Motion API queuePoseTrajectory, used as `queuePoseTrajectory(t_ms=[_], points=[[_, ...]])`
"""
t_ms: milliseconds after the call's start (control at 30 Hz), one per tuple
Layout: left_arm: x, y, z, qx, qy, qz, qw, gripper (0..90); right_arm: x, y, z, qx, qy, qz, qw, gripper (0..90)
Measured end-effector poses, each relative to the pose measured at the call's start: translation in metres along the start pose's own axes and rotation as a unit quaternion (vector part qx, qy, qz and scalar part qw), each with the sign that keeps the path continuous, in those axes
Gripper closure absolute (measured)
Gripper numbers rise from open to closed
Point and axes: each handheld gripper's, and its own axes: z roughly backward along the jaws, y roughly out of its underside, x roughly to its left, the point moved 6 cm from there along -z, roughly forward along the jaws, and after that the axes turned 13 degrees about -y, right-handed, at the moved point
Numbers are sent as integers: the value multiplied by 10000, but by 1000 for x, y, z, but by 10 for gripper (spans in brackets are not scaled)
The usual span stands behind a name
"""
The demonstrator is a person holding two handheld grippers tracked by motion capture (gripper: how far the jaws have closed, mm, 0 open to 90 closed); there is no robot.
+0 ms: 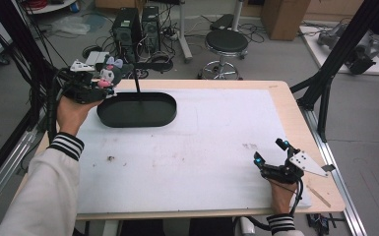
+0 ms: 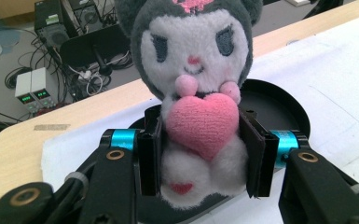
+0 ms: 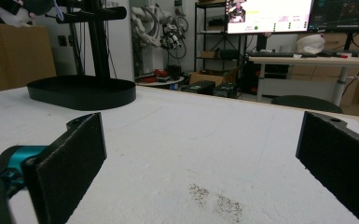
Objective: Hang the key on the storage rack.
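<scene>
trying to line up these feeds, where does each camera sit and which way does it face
High view: above the person's side, looking forward and down on the white-covered table; both striped-cuffed forearms enter from below.
Left gripper view: rides the left hand-held gripper, jaws shut on the grey-and-white plush doll with pink heart, above the black oval tray.
Right gripper view: rides the right hand-held gripper, low over the table, jaws open.
Shared: all three show the tray.
</scene>
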Motion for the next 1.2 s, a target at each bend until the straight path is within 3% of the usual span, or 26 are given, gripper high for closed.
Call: queuePoseTrajectory(t_ms=[467,867,1100,1200], points=[[2,-10,-14,-117,-93,90,9998,568,1,0,1,5,-7,-58,10000,5],[12,-4,-22,63,-321,198,9993,565,1,0,1,-4,-4,-55,10000,5],[9,-1,-24,51,-275,207,9994,565,1,0,1,-8,-4,-53,10000,5],[9,7,-26,171,-257,250,9992,564,1,0,1,-14,-9,-33,10000,5]])
